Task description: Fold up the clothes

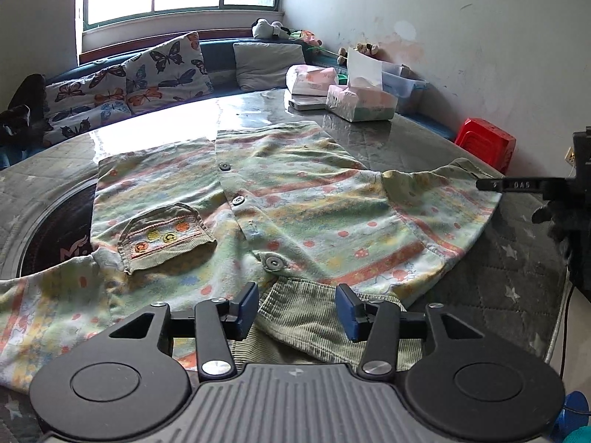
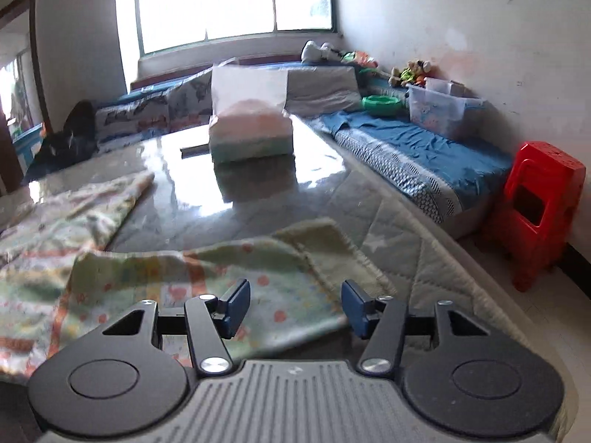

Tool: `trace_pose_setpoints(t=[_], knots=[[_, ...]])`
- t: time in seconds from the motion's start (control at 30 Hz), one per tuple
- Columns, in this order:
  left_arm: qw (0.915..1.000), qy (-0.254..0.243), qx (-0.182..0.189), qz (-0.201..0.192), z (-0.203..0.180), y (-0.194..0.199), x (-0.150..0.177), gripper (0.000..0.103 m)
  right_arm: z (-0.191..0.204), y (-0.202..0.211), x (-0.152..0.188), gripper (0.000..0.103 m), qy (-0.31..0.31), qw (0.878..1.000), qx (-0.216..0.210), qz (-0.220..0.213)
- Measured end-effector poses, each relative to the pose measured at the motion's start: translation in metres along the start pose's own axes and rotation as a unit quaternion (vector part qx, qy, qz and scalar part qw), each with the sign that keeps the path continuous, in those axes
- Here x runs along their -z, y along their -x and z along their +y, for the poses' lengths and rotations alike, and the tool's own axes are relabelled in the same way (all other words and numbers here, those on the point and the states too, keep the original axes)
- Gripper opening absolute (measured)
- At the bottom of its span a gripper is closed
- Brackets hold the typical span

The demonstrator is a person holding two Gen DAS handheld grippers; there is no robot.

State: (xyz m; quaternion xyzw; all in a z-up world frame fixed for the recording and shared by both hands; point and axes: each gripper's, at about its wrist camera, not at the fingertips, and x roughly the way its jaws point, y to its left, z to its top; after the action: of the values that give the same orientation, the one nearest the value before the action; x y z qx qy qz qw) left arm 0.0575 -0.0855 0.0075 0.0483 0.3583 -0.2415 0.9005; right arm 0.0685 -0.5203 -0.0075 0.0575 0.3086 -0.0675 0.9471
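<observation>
Shirt (image 1: 295, 199) lies front-up, spread flat on the glass-topped table (image 1: 388, 136), buttons closed, patch pocket (image 1: 166, 236) showing. Collar end is toward you, hem toward the window. That layout looks like a setup for folding the sides in, so nothing of the fold is done yet as far as I can judge.

Left gripper (image 1: 297, 308): jaws wide apart, holding nothing. It hovers just over the corduroy collar (image 1: 306, 313), probably as the anchor point near the neckline.

Right gripper (image 2: 295, 308): also wide open, empty. Under it sits the right sleeve (image 2: 266, 269), draped toward the table edge. From the left wrist view you can see that tool out by the sleeve end, so it's staged for a sleeve pick. Whether its pads touch the cloth, I can't tell.

Tissue box (image 1: 360, 101) and the other packs sit at the far side, well apart from the shirt, so your fold path isn't blocked. Red stool (image 2: 543, 206) is off the table entirely.

Watch the sleeve hanging near the edge: a shallow pinch could let it slip off.
</observation>
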Motion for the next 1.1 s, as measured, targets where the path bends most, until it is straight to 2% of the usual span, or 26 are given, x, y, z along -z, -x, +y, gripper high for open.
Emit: trace_pose_setpoints(t=[0.23, 0.47, 0.53, 0.6, 0.73, 0.93, 1.1], knots=[[1.0, -0.003, -0.004, 0.001, 0.0, 0.001, -0.001, 0.052, -0.015, -0.009, -0.001, 0.058, -0.013, 0.999, 0.052, 0.002], [1.0, -0.004, -0.006, 0.004, -0.004, -0.001, -0.002, 0.053, -0.019, -0.014, 0.002, 0.056, -0.023, 0.998, 0.052, 0.005], [1.0, -0.004, -0.007, 0.004, -0.004, -0.001, -0.002, 0.054, -0.016, -0.015, 0.002, 0.047, -0.024, 0.998, 0.051, 0.005], [1.0, -0.003, -0.007, 0.003, -0.004, -0.001, -0.003, 0.054, -0.016, -0.014, 0.001, 0.028, -0.035, 0.998, 0.042, 0.002], [1.0, -0.002, -0.009, 0.003, -0.004, -0.001, -0.003, 0.054, -0.016, -0.009, 0.002, 0.015, -0.055, 0.998, 0.03, -0.003], [0.9999, 0.001, -0.01, 0.001, -0.003, -0.001, -0.003, 0.056, -0.006, 0.014, -0.006, 0.009, -0.068, 0.997, -0.002, -0.038], [0.9999, 0.006, -0.013, -0.007, 0.001, 0.003, -0.004, 0.056, 0.025, 0.037, -0.027, 0.008, -0.043, 0.995, -0.058, -0.062]])
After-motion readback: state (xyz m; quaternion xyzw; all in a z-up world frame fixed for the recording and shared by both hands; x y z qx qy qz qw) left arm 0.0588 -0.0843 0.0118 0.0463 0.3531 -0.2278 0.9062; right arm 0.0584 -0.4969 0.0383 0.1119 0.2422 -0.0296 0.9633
